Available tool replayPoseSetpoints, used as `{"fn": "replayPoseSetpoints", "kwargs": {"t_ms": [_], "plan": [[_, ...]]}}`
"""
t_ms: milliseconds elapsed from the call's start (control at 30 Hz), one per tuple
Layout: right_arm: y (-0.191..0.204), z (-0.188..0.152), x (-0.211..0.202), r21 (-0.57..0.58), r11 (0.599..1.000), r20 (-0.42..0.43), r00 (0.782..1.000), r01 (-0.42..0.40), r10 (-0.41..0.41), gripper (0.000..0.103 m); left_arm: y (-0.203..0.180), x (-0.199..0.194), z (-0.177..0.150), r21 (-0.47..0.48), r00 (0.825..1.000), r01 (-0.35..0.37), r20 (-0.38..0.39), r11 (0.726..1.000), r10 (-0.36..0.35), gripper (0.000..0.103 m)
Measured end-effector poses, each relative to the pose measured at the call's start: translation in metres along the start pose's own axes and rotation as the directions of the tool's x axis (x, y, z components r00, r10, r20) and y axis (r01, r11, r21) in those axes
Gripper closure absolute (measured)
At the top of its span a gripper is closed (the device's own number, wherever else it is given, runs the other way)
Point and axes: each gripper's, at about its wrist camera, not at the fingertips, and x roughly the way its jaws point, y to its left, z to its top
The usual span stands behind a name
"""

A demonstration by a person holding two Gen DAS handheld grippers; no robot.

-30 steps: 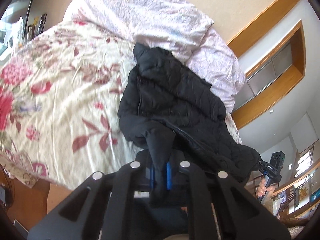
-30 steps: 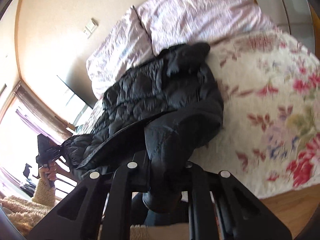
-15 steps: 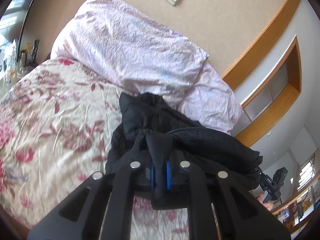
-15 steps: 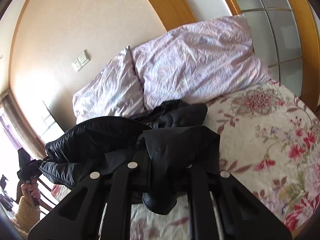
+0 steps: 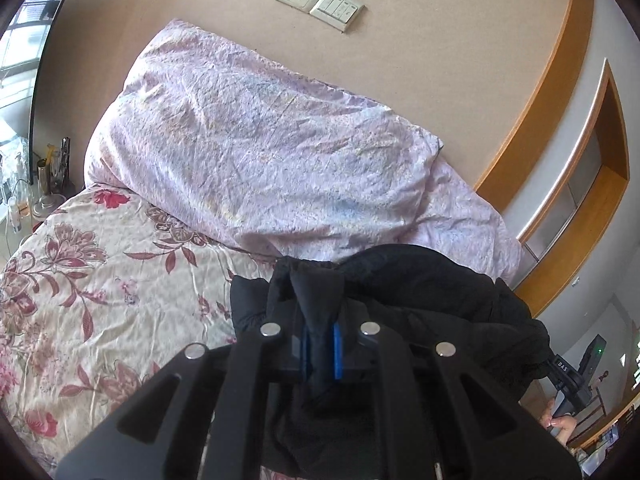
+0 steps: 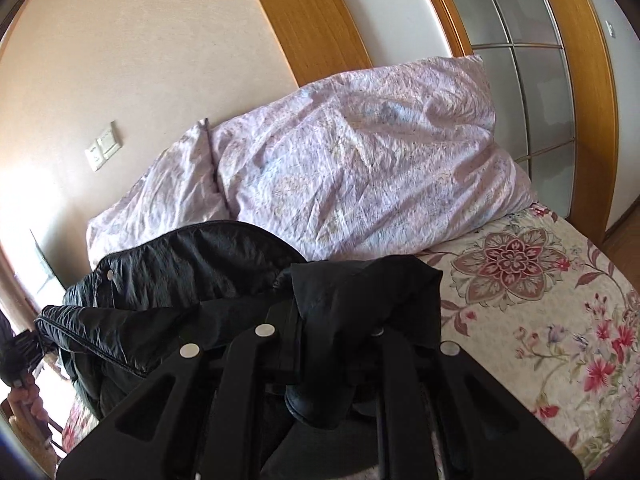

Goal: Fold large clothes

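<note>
A black puffer jacket [image 5: 420, 292] hangs bunched between both grippers above the floral bed, near the pillows. My left gripper [image 5: 320, 352] is shut on a fold of the jacket, with cloth pinched between its blue pads [image 5: 337, 350]. My right gripper [image 6: 320, 344] is shut on another edge of the jacket [image 6: 192, 280], and cloth drapes over its fingers and hides their tips. The right gripper also shows at the lower right of the left wrist view [image 5: 576, 376], with a hand under it.
Two lilac pillows [image 5: 260, 152] lean on the beige wall at the head of the bed [image 5: 100, 288]. A socket and switch plate [image 5: 320, 0] sits above them. A wood-framed cabinet [image 6: 540, 80] stands right of the bed. Small items stand on a bedside surface [image 5: 36, 196].
Both grippers have lifted the jacket's lower edge off the bed and carried it forward toward the pillows. The jacket now folds over itself, and both views tilt up toward the wall.
</note>
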Motion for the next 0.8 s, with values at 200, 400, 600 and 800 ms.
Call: {"fn": "replayPoseSetpoints", "kwargs": {"t_ms": [200, 400, 600, 800], "plan": [[-0.001, 0.002, 0.063, 0.051, 0.996, -0.065, 0.995, 0.074, -0.07, 0.091, 0.015, 0.06, 0.005, -0.059, 0.998, -0.062, -0.035, 0.996, 0.06, 0.093], [-0.01, 0.002, 0.11, 0.123, 0.985, -0.133, 0.985, 0.124, -0.108, 0.086, 0.028, 0.107, 0.003, -0.098, 0.992, -0.108, -0.072, 0.989, 0.101, 0.09], [-0.009, 0.012, 0.122, 0.182, 0.978, -0.061, 0.994, 0.1, -0.09, 0.037, 0.033, 0.128, 0.004, -0.169, 0.996, -0.077, -0.047, 0.983, 0.07, 0.027], [0.019, 0.02, 0.088, 0.031, 0.996, 0.085, 0.992, 0.087, -0.089, 0.031, 0.012, 0.107, 0.017, -0.078, 0.995, -0.081, 0.054, 0.994, 0.086, 0.015]]}}
